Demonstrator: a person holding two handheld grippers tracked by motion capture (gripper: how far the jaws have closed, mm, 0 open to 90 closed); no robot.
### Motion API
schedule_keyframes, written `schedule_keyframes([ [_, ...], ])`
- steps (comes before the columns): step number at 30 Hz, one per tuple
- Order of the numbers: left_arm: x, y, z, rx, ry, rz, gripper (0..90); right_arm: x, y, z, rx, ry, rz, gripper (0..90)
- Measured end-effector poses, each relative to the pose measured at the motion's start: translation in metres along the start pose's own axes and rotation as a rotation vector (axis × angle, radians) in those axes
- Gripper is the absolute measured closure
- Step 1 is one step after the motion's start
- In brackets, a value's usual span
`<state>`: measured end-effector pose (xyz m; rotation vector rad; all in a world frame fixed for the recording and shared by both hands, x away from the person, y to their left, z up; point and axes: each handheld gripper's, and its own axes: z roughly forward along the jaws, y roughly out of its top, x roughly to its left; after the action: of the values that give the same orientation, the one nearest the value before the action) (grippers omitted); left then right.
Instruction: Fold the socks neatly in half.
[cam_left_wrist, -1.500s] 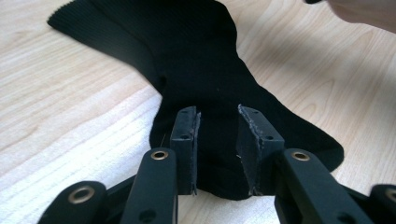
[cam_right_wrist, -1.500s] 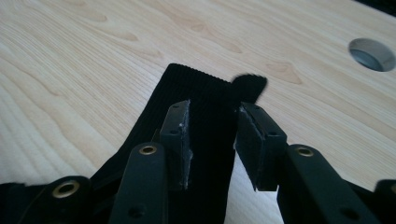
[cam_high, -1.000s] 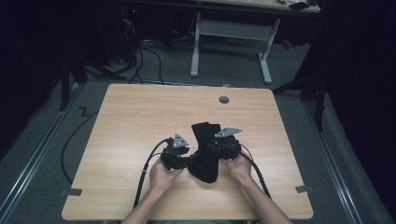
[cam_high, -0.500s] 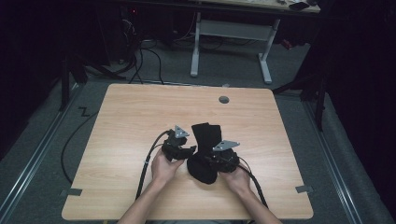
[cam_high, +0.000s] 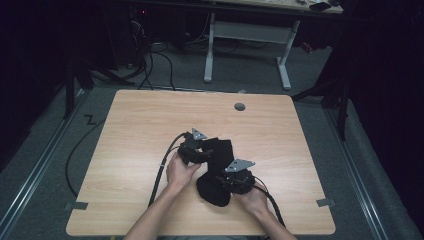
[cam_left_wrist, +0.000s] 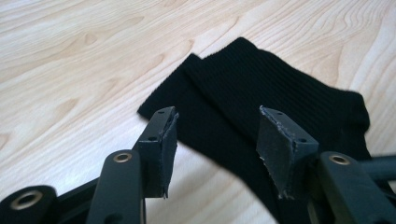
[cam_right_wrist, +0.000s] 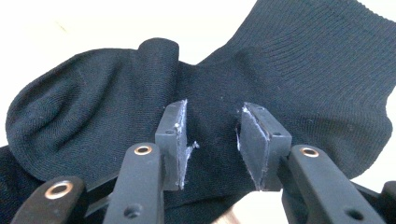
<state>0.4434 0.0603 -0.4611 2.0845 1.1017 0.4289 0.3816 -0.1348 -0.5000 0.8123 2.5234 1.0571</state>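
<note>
A black ribbed sock (cam_high: 222, 149) lies bent on the wooden table (cam_high: 140, 130), its rounded end (cam_high: 212, 192) nearer me. My left gripper (cam_high: 204, 153) hovers at its cuff (cam_left_wrist: 261, 88), where two cuff edges overlap. Those jaws have just been opening; the pads (cam_left_wrist: 163, 140) stand wide, above the fabric without pressing it. My right gripper (cam_high: 221, 181) sits over the sock's folded middle (cam_right_wrist: 303, 70). Its jaws have also just been opening, and the pads (cam_right_wrist: 175, 140) stand apart with sock cloth behind them, not pinched.
A round cable hole (cam_high: 240, 106) sits near the table's far edge. Black cables (cam_high: 161, 172) trail from both grippers toward me. Beyond the table stand a white desk frame (cam_high: 247, 47) and loose floor cables (cam_high: 155, 55).
My right gripper has moved toward the near edge, along the sock to its middle. The left gripper has shifted slightly away from me at the cuff. The sock's near end has bunched up.
</note>
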Motion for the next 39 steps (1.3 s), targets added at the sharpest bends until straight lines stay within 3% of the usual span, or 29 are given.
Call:
schedule_keyframes([
  [7,-0.004,0.014,0.027,0.034,0.0,0.005,46.8,-0.001,-0.001,0.0,-0.007,0.011,0.006,66.8],
  [14,-0.003,0.013,0.045,0.055,0.013,-0.02,47.1,-0.001,-0.001,0.0,-0.006,0.011,0.002,70.8],
  [19,-0.005,0.012,0.054,0.057,0.019,-0.012,51.8,-0.002,-0.001,-0.001,-0.004,0.014,-0.009,77.6],
  [29,-0.013,0.019,0.058,0.089,0.017,0.057,73.4,-0.002,-0.001,-0.001,0.0,0.014,-0.021,84.0],
  [32,-0.014,0.019,0.057,0.09,0.007,0.066,85.0,-0.002,-0.001,-0.001,0.001,0.014,-0.021,84.8],
  [38,-0.011,0.021,0.052,0.071,-0.005,0.067,88.5,-0.003,-0.001,-0.002,-0.004,0.019,-0.012,85.9],
  [39,-0.01,0.023,0.046,0.048,-0.01,0.065,88.5,-0.003,-0.001,-0.003,-0.005,0.02,-0.004,86.2],
])
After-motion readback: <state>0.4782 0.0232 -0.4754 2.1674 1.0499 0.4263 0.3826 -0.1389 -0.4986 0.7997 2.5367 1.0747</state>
